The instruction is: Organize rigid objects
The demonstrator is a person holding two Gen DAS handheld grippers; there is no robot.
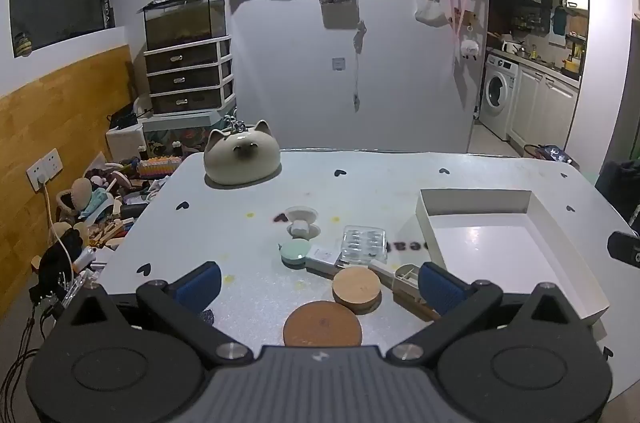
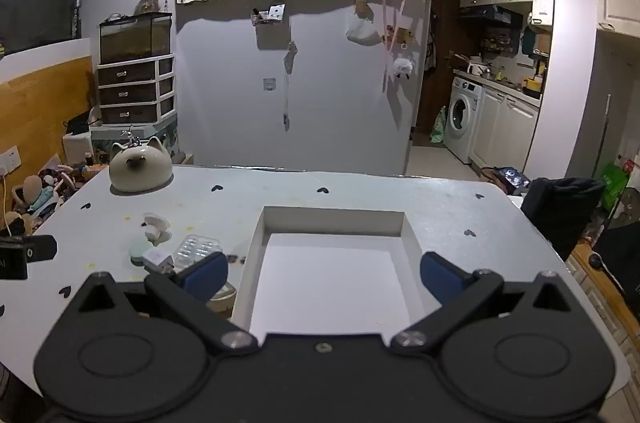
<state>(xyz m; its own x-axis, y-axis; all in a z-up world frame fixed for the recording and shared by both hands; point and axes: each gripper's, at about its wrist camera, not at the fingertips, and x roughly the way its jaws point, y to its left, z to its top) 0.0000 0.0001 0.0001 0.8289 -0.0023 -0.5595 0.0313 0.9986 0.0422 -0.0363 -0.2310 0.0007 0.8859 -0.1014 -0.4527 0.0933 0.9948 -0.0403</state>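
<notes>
Left gripper (image 1: 320, 281) was wide, empty, over the clutter: wooden disc (image 1: 356, 287) and cork coaster (image 1: 322, 323) nearest. Right gripper (image 2: 324, 273) was wide, empty, over the white box (image 2: 334, 219). Prob. best to take the disc first, centred. Stick-like item by the right finger was partly hidden, unclear.

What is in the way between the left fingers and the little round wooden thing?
Nothing visible. The left gripper is open, and the small wooden disc lies on bare table just ahead of it. The dark brown coaster sits nearer, low and flat.
</notes>
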